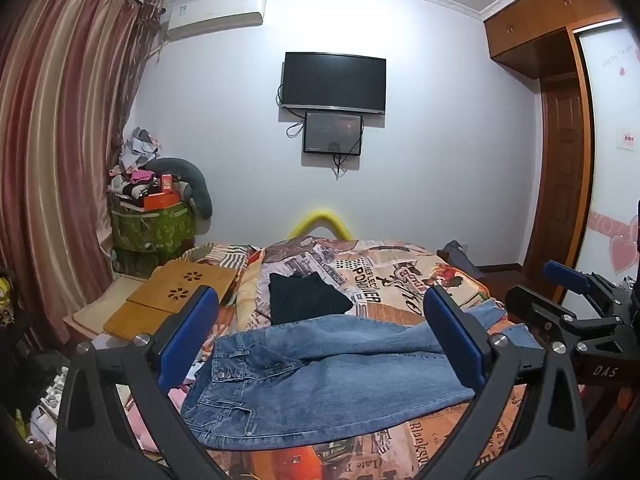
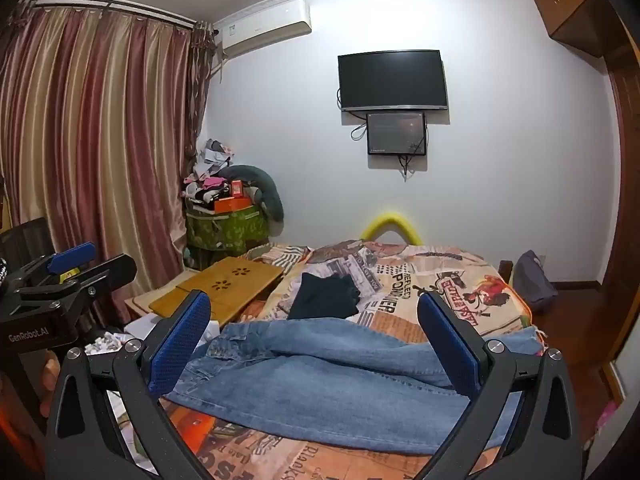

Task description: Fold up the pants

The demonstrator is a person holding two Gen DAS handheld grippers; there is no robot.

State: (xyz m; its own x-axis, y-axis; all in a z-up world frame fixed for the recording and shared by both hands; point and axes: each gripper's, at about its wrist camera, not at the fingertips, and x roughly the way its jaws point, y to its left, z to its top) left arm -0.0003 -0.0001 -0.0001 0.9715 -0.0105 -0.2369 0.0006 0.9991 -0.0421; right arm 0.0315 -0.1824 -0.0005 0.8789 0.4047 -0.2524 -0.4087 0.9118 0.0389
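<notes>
Blue denim jeans (image 1: 320, 372) lie spread across the bed (image 1: 400, 280), seemingly unfolded. The left gripper (image 1: 320, 340) and right gripper (image 2: 316, 344) hover above them, both wide and empty; every fold is left to do.

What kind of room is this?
Most likely a home bedroom: a bed with a printed quilt, a black wall-mounted television, striped pink floor-length curtains and a white wall air conditioner.

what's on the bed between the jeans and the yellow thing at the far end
A dark folded garment lies on the printed bedspread between the jeans and the yellow arch; both wrist views show it.
</notes>
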